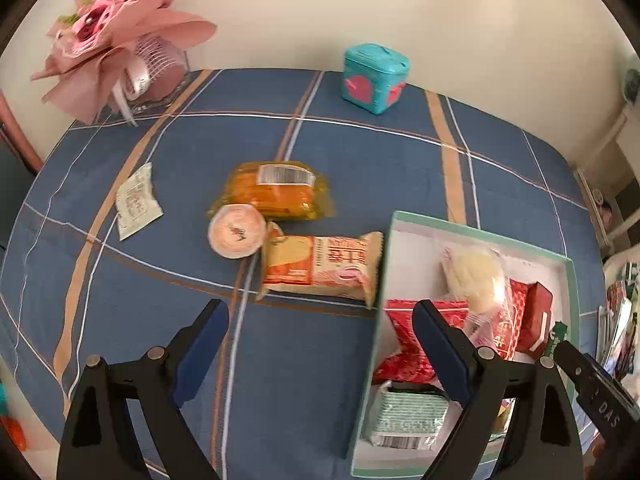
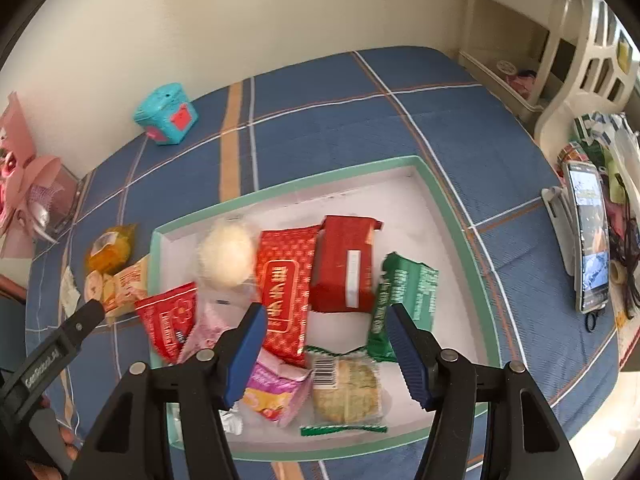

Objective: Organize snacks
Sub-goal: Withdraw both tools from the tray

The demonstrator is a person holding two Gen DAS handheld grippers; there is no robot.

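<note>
On the blue plaid cloth lie an orange pack point(image 1: 276, 192), a round pink-lidded cup point(image 1: 237, 231), a beige and orange pack point(image 1: 324, 266) and a small white pack point(image 1: 136, 202). My left gripper point(image 1: 320, 344) hangs open above the cloth in front of them, with nothing between its fingers. To its right a green-rimmed white box point(image 1: 480, 236) holds several snacks. My right gripper point(image 2: 326, 344) hovers open over that box point(image 2: 448, 216), above a red pack point(image 2: 286, 292), a red carton point(image 2: 344, 264), a green pack point(image 2: 404, 292) and a biscuit pack point(image 2: 348, 392), gripping none.
A teal cube tin point(image 1: 374, 78) stands near the wall at the back. A pink paper bouquet point(image 1: 112, 32) fills the back left corner. Right of the box a phone point(image 2: 590, 236) leans on a stand, beside a white shelf unit point(image 2: 520, 60).
</note>
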